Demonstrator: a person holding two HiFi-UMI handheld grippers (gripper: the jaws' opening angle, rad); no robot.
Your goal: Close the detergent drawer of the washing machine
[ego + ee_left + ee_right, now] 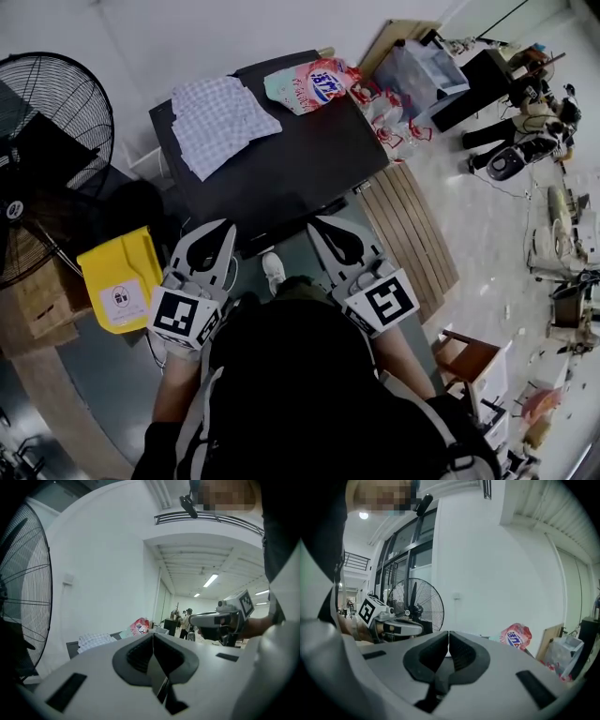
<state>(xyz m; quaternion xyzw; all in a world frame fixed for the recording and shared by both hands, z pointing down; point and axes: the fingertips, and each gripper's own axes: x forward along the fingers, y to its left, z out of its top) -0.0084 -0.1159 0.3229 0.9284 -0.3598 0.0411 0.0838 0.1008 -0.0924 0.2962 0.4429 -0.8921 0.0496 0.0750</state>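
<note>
The black washing machine stands ahead of me, seen from above. Its front face and the detergent drawer are hidden from the head view. My left gripper is held up near the machine's front left edge, jaws shut with nothing between them. My right gripper is held level beside it at the front right, also shut and empty. In the left gripper view the left gripper shows closed pads, with the right gripper off to the side. In the right gripper view the right gripper points at the white wall.
A checkered cloth and a pink detergent bag lie on the machine's top. A large black fan and a yellow bin stand to the left. Wooden slats lie on the floor to the right.
</note>
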